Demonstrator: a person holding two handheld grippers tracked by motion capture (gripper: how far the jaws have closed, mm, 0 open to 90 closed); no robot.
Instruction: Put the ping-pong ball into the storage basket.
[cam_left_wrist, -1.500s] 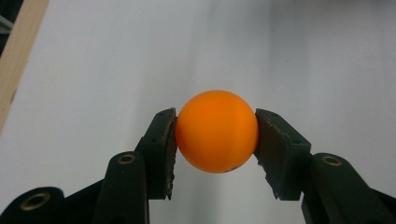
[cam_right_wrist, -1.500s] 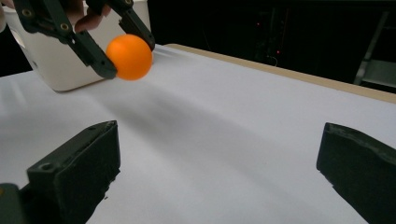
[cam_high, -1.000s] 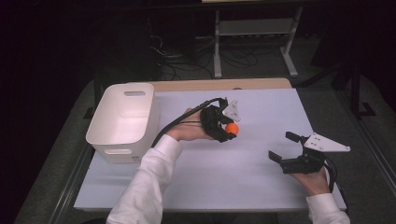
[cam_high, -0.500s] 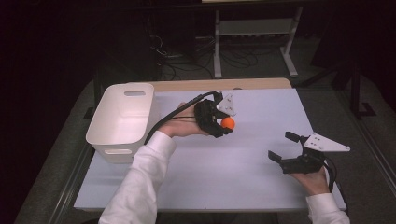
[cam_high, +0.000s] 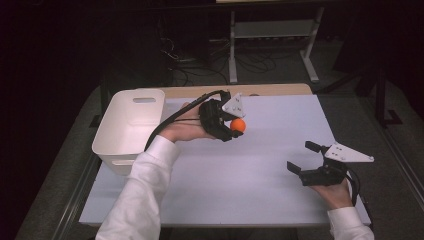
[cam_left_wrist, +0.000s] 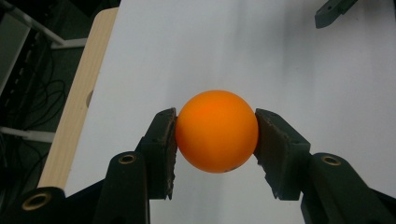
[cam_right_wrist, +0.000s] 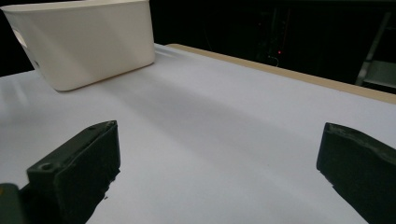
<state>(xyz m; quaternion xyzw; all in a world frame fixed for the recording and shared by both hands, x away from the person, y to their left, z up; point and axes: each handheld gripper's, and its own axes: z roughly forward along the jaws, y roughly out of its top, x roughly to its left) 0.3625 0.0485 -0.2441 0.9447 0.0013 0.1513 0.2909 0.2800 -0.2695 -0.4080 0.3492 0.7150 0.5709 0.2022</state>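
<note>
Lifted and shifted toward bin (cam_high: 131, 125) since earlier: left gripper (cam_high: 234, 127) clamped on ball (cam_left_wrist: 216, 131); right gripper (cam_high: 303, 157) wide open, empty; smooth ball could squirt out.

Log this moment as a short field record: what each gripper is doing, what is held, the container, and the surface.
left gripper: shut on the orange ball, held above the table just right of the bin
orange ball: pinched on both sides by the pads, clear of the surface
right gripper: open, nothing between its jaws, near the table's right front
white bin: at the table's left, upright, nothing visible inside
table: pale sheet with a wooden edge along the far side
work stage: ball gripped, not yet in the bin
</note>
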